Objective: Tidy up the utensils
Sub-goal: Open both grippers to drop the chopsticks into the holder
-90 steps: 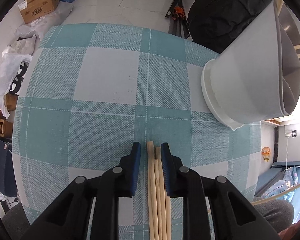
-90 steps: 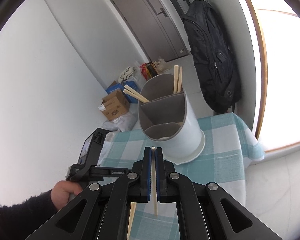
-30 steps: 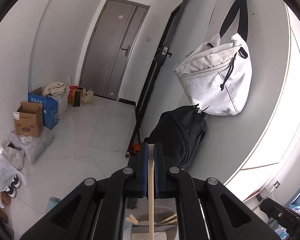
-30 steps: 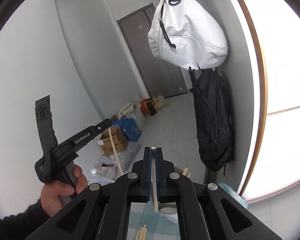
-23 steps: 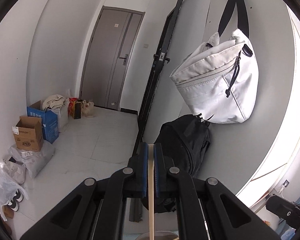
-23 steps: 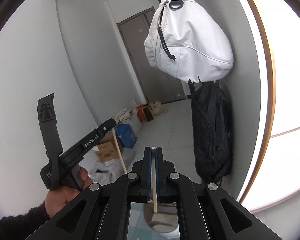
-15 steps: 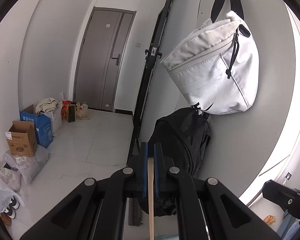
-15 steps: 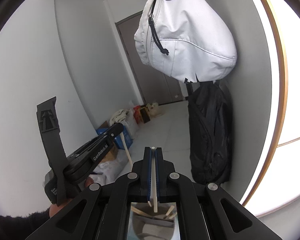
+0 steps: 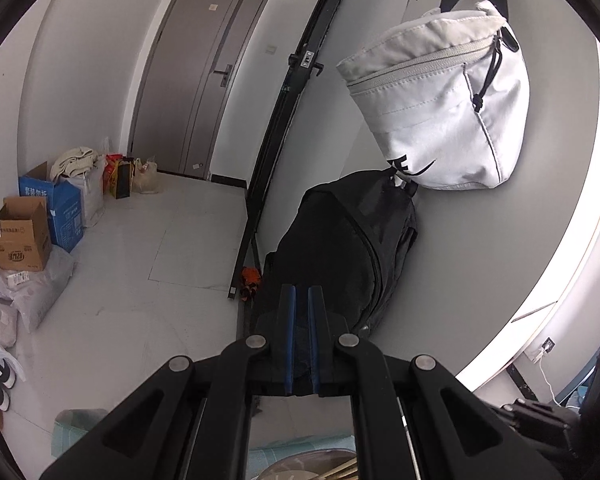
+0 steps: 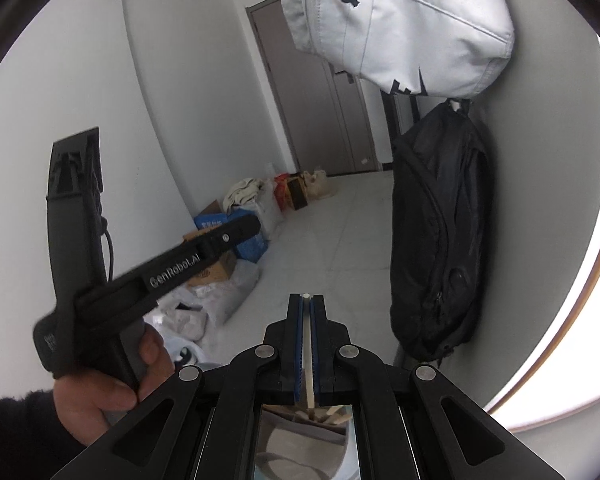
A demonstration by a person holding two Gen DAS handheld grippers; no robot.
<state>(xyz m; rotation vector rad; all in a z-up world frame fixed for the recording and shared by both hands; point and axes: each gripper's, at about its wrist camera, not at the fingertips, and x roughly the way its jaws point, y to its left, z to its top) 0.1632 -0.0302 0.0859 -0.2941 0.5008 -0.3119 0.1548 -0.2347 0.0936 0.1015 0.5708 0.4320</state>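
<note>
The right claw (image 10: 307, 300) pinches a wooden chopstick (image 10: 309, 364) upright between its pads, directly above the grey holder (image 10: 300, 446). The left claw (image 9: 301, 292) is nearly closed, empty, with the holder's rim (image 9: 312, 465) just beneath it.

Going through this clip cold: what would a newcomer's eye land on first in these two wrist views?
Probably the pale grey bag hanging high on the wall, with the black backpack slumped beneath it. Next, the right gripper, shut on a wooden chopstick standing upright between its blue pads, above the grey holder. The left gripper is shut and empty, gripped by a hand at the right view's left.
</note>
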